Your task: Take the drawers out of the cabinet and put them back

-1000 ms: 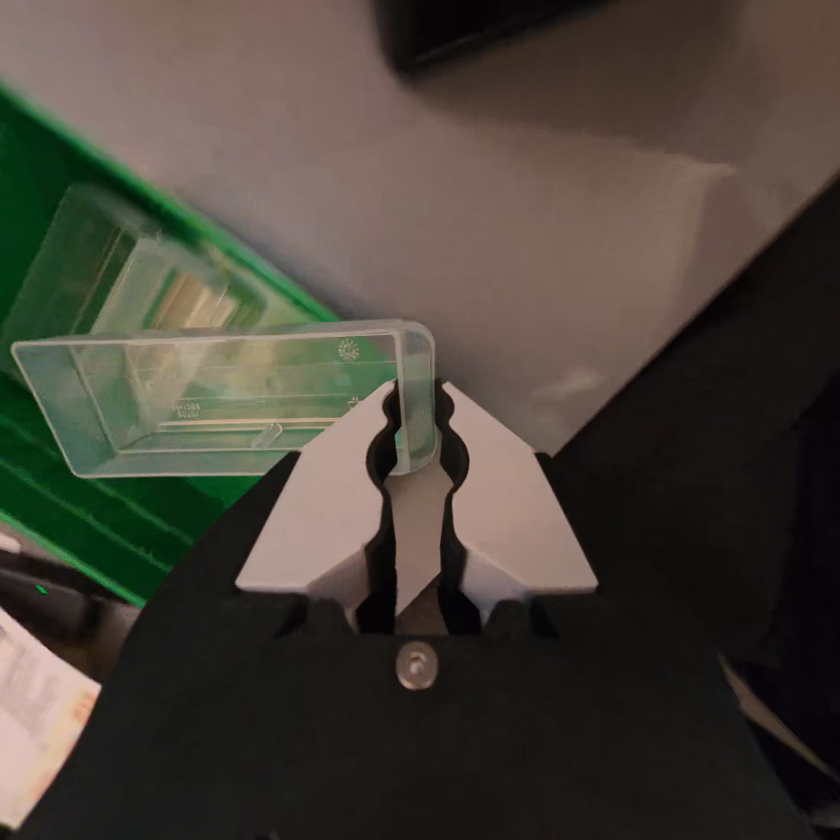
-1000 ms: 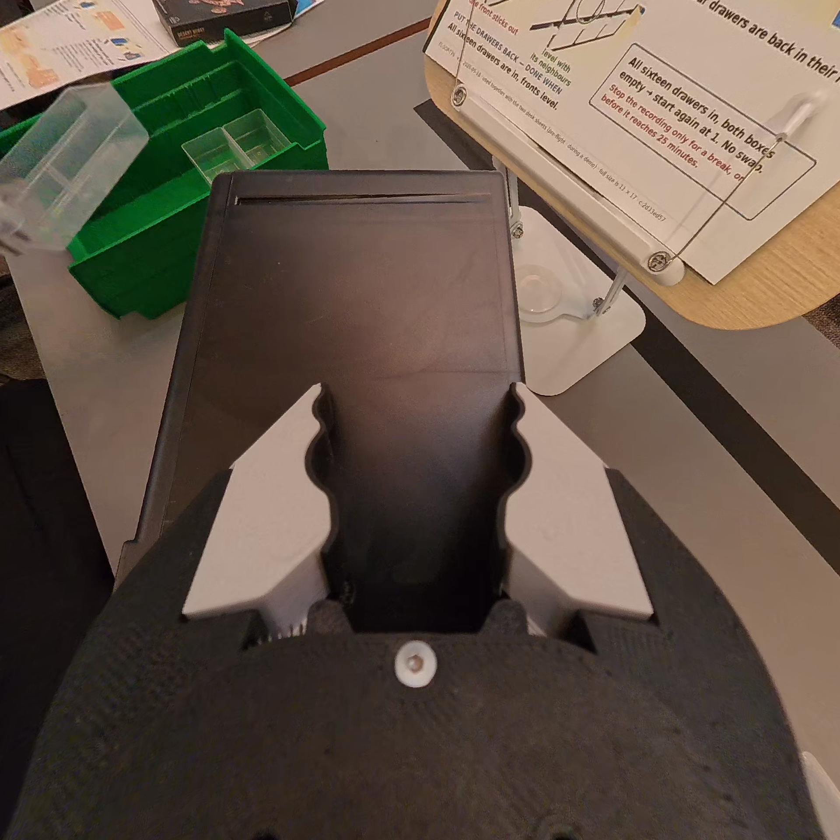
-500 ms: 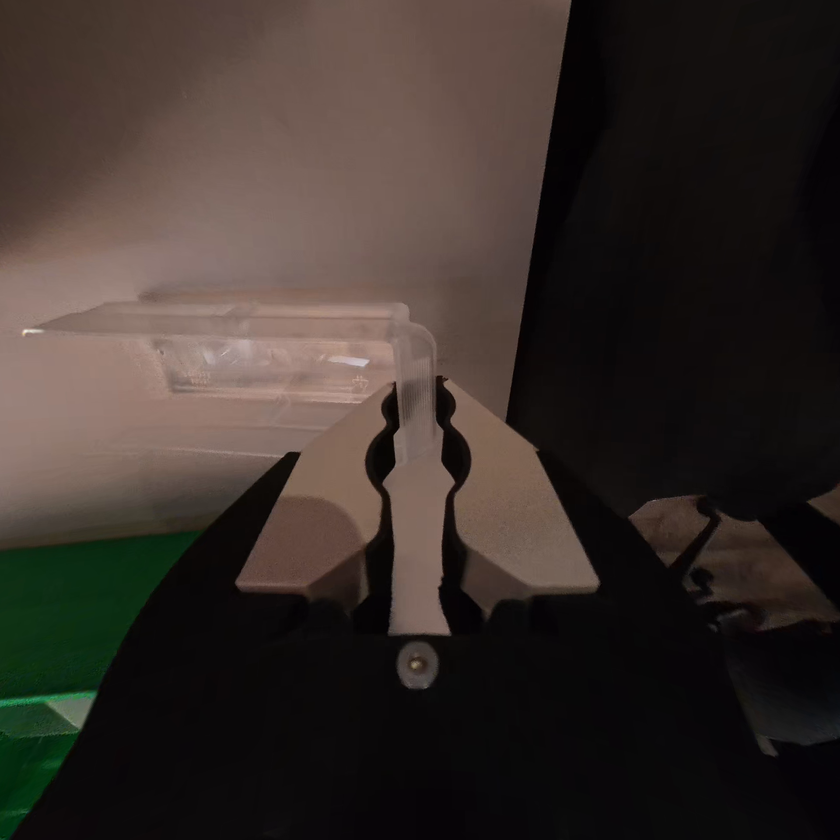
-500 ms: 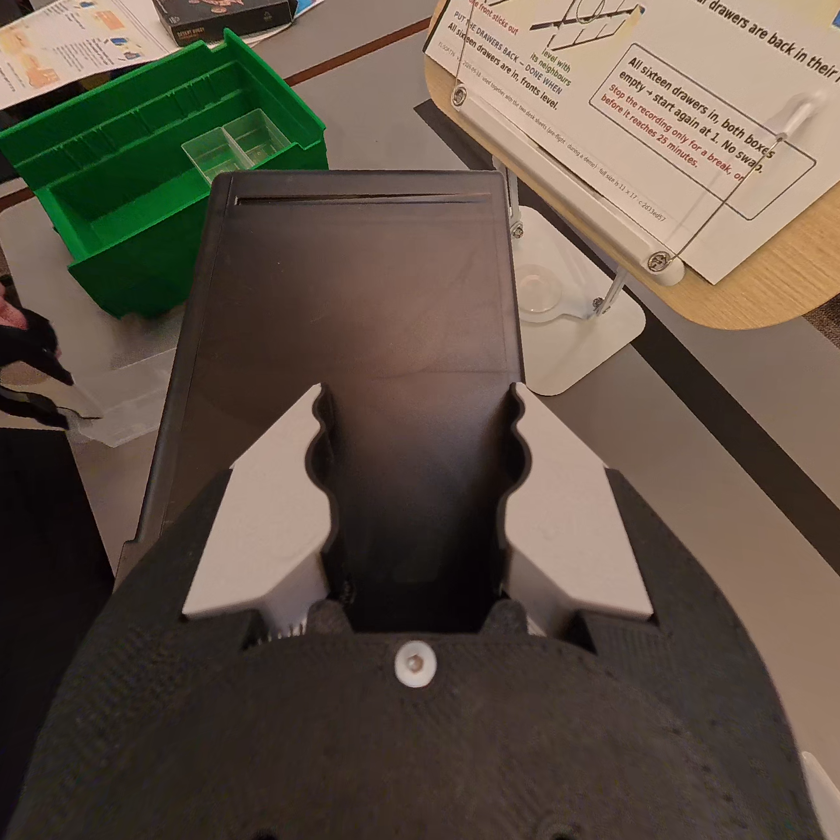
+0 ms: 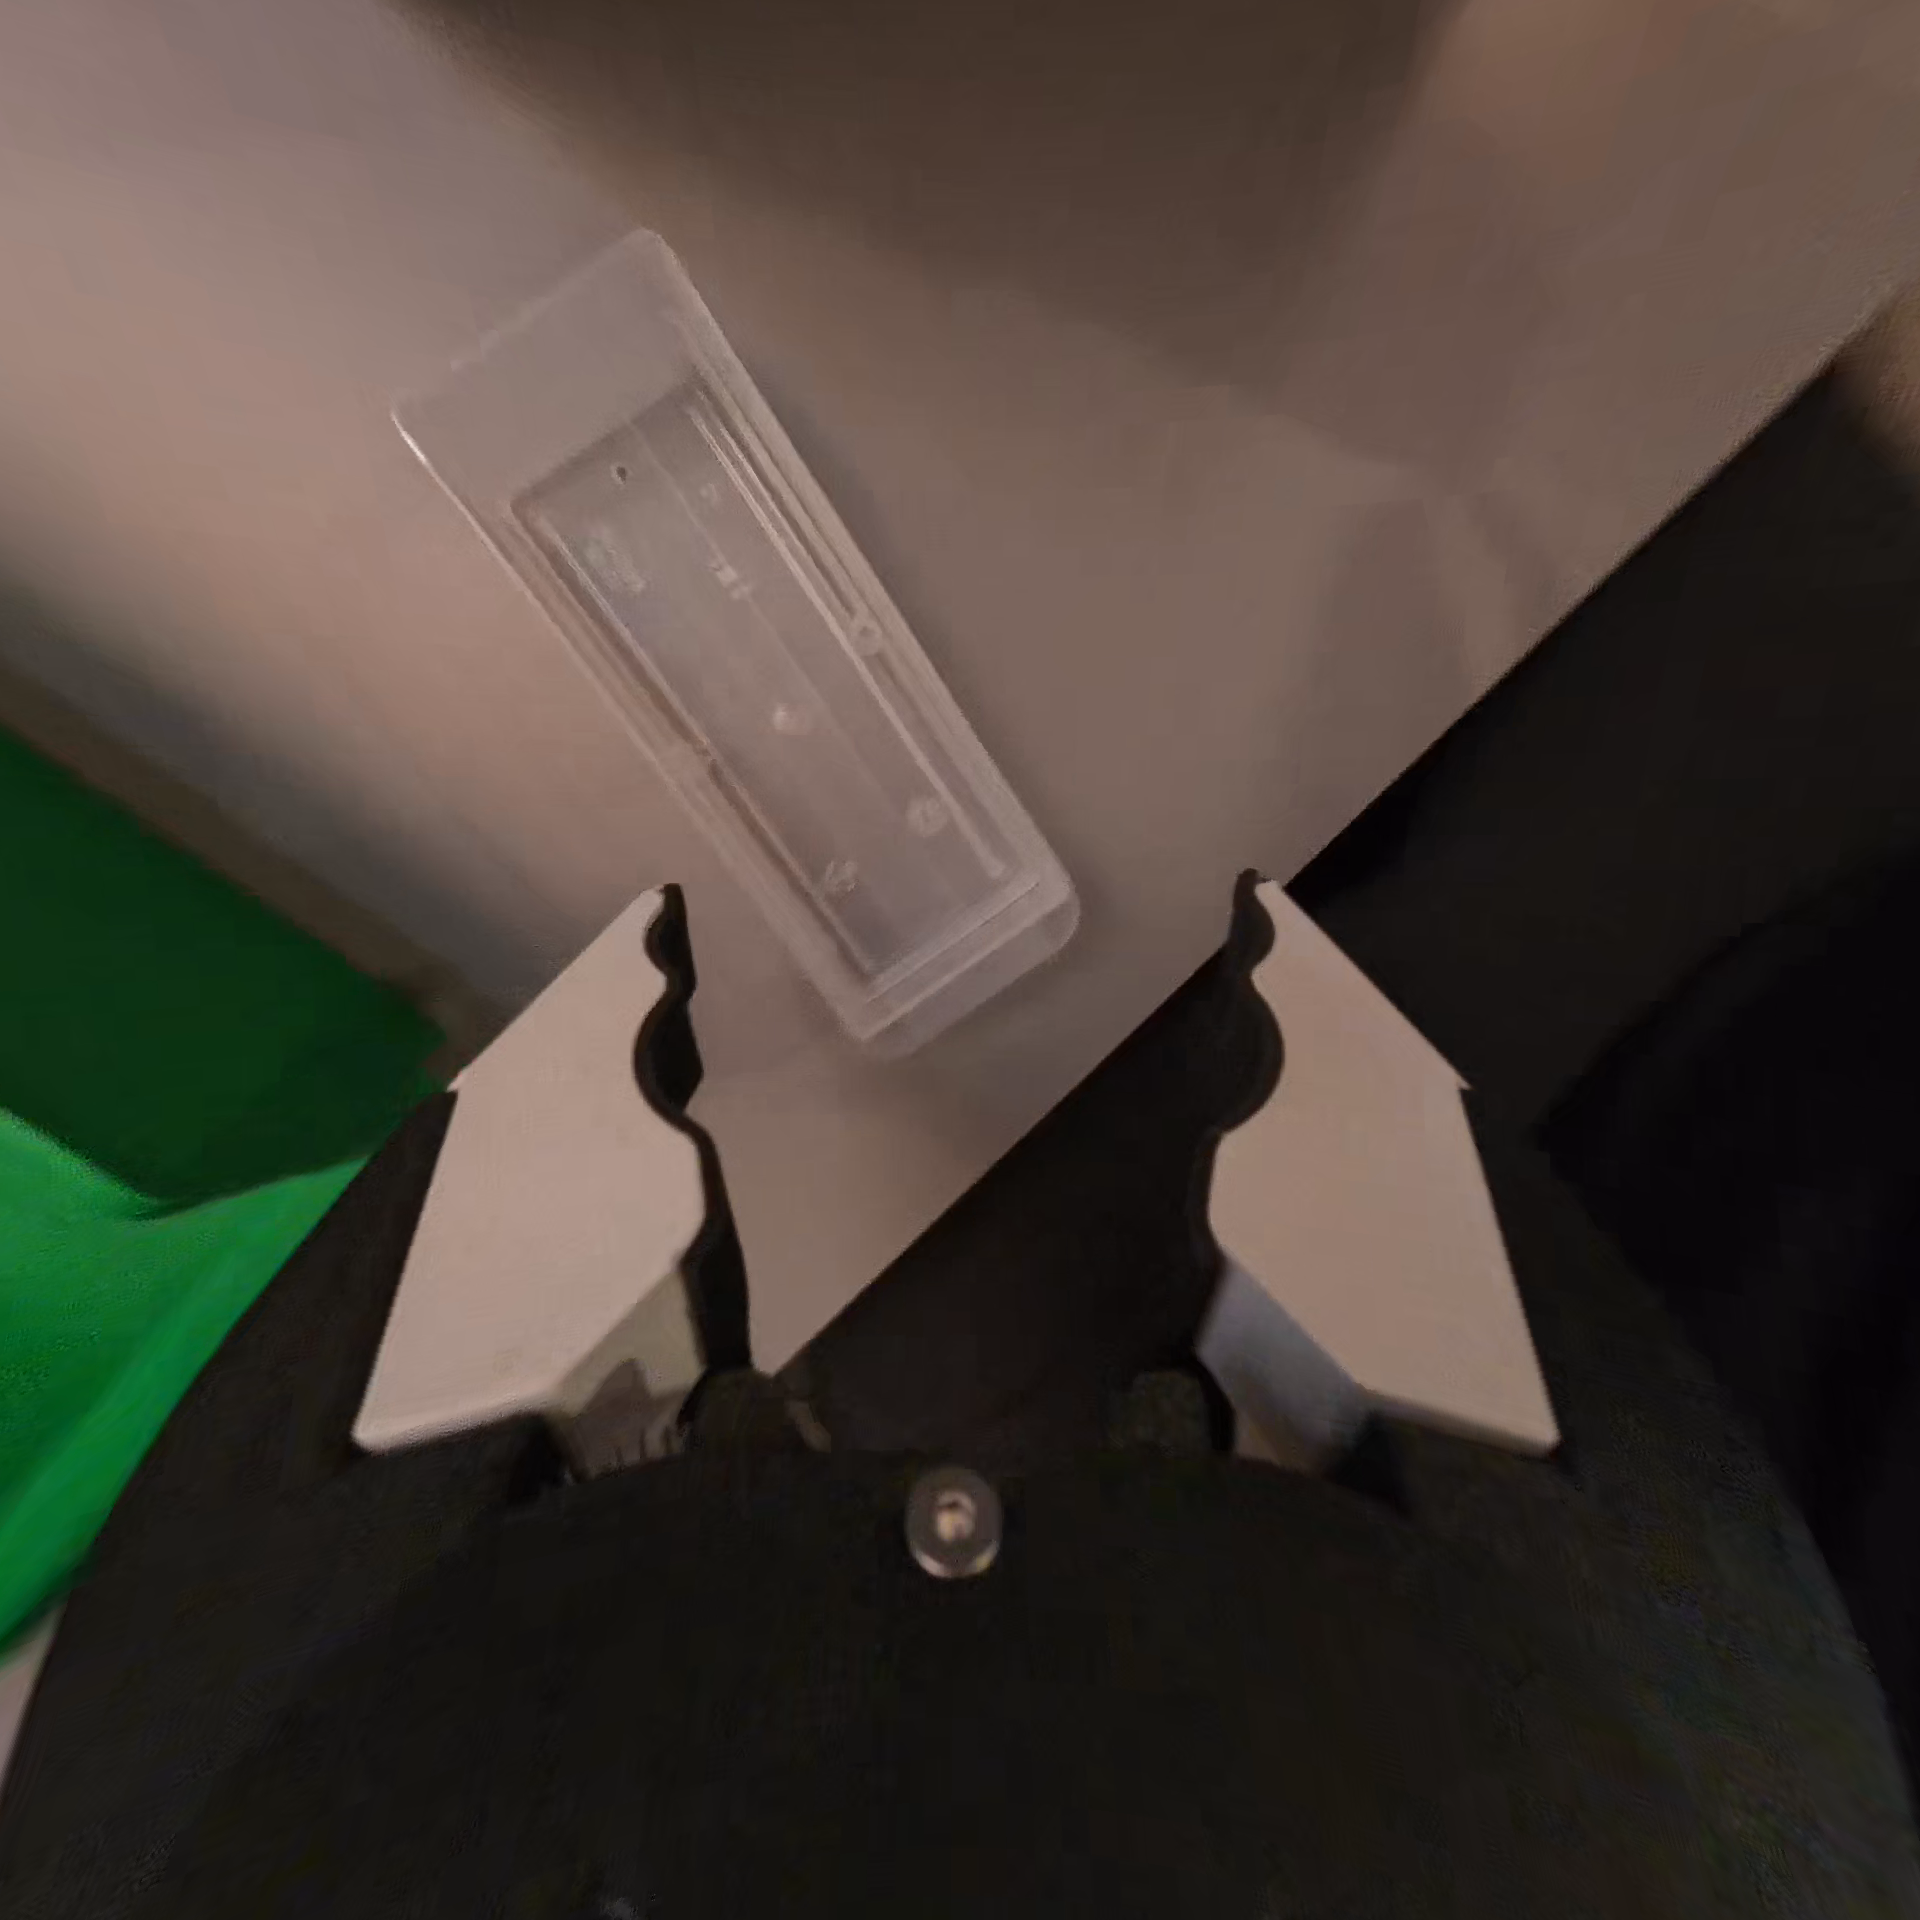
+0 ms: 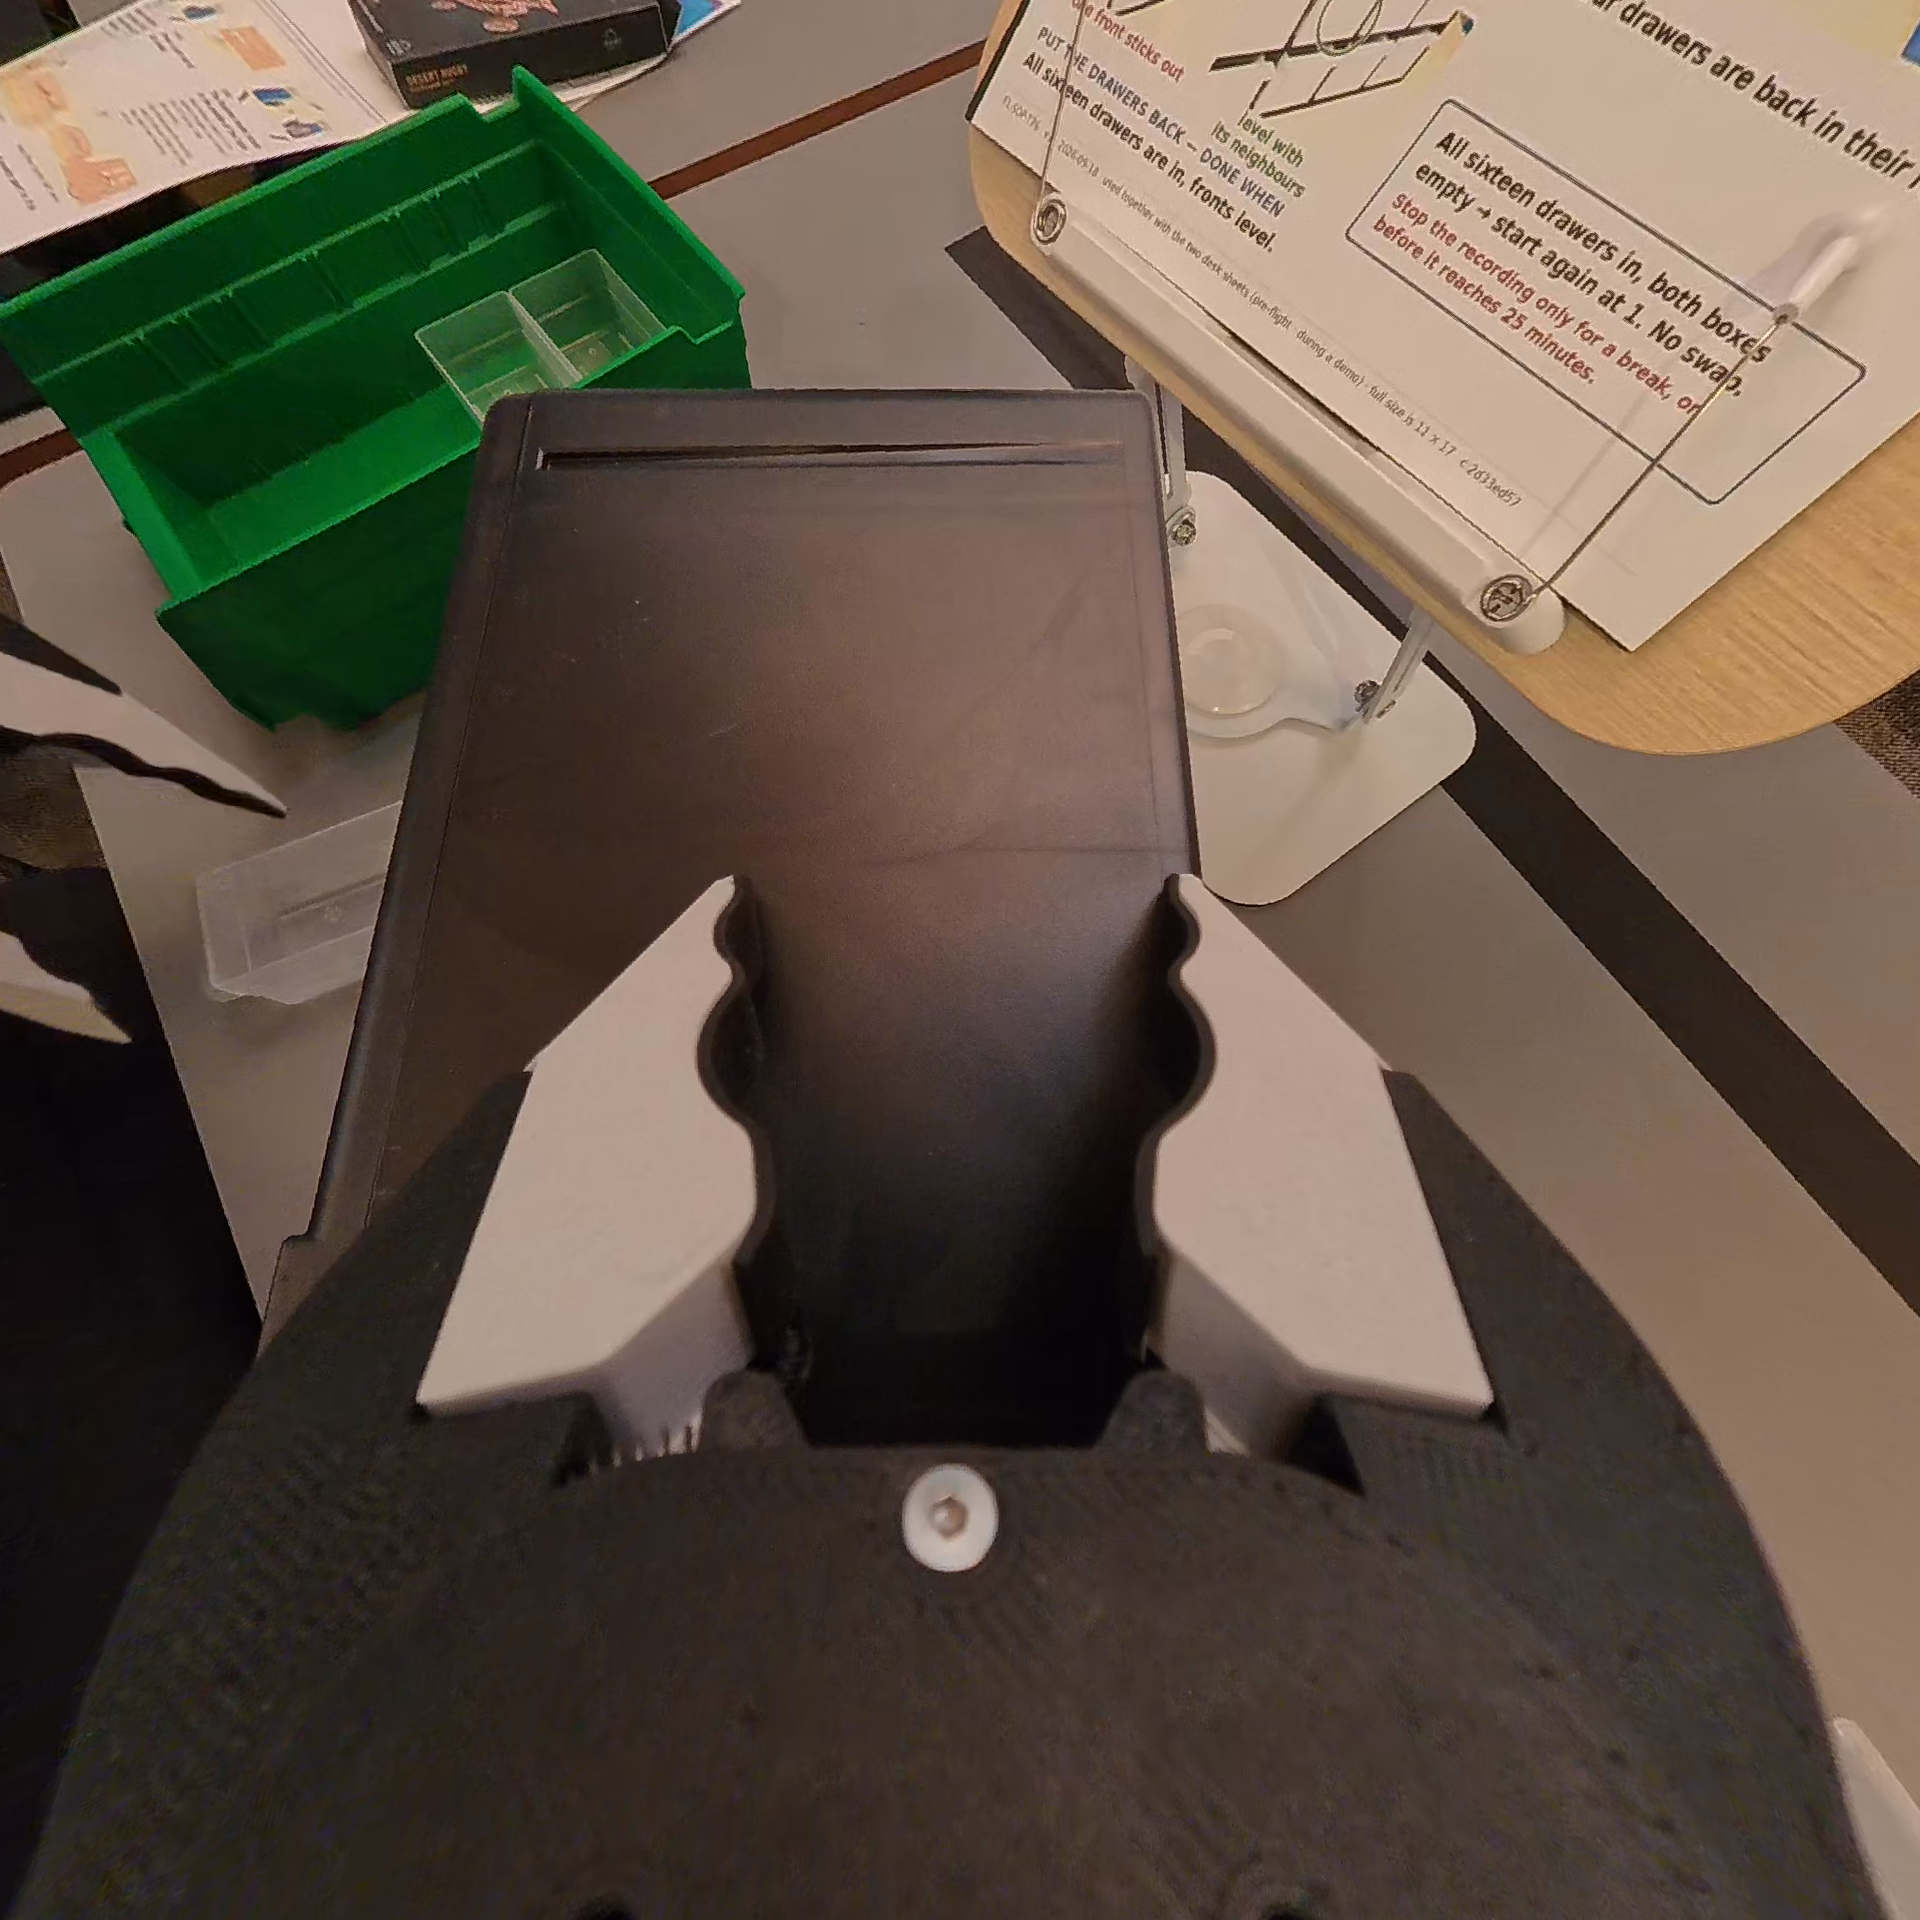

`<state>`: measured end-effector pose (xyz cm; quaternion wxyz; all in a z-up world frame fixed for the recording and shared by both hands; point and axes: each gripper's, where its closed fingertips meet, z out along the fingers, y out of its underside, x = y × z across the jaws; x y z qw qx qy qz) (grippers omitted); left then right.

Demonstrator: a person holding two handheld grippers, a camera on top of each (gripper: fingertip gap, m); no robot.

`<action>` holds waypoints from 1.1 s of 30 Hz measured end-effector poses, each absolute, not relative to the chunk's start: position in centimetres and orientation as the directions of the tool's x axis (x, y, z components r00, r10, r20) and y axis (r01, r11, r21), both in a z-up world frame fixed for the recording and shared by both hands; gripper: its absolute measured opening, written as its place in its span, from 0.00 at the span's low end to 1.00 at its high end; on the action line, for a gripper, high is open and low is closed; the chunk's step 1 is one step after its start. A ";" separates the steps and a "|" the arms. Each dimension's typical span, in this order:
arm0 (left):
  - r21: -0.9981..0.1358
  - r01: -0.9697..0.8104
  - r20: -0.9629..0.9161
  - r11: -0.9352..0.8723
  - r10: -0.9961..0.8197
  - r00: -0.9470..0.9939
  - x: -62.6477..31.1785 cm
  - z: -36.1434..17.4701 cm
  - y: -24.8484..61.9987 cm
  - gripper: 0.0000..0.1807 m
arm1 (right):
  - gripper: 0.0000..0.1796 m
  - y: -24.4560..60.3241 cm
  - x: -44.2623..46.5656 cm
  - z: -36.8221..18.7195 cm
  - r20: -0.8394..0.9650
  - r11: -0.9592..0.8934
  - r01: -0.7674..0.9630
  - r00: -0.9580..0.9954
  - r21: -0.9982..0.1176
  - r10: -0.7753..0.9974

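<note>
The left gripper (image 5: 956, 997) hangs spread and empty over a clear plastic drawer (image 5: 727, 634) lying on the grey table (image 5: 1195, 416) beside the black cabinet (image 6: 810, 727) — the right gripper (image 6: 956, 997), spread, straddles its top. Regrasping should pinch the drawer's near end squarely — level for its slot.

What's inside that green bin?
In the right wrist view, the green bin holds two clear drawers side by side at its right end; the rest looks bare. The black cabinet covers its near right corner, so that part can't be seen.
</note>
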<state>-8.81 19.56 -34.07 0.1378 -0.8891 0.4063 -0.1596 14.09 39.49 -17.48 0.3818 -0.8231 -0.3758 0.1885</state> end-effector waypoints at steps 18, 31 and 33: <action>-0.319 -0.645 0.117 -0.695 -0.704 0.701 -8.8 -38.0 21.3 0.39 | 0.42 39.5 14.1 -17.5 -0.023 -0.426 0.473 0.648 -0.771 0.761; -0.463 -0.642 0.128 -0.611 -0.763 0.634 -7.0 -31.6 24.0 0.38 | 0.42 39.5 14.1 -17.5 -0.023 -0.426 0.473 0.648 -0.771 0.761; -0.475 -0.650 0.126 -0.593 -0.777 0.617 -6.7 -31.0 24.5 0.38 | 0.42 39.5 14.1 -17.5 -0.023 -0.426 0.473 0.648 -0.771 0.761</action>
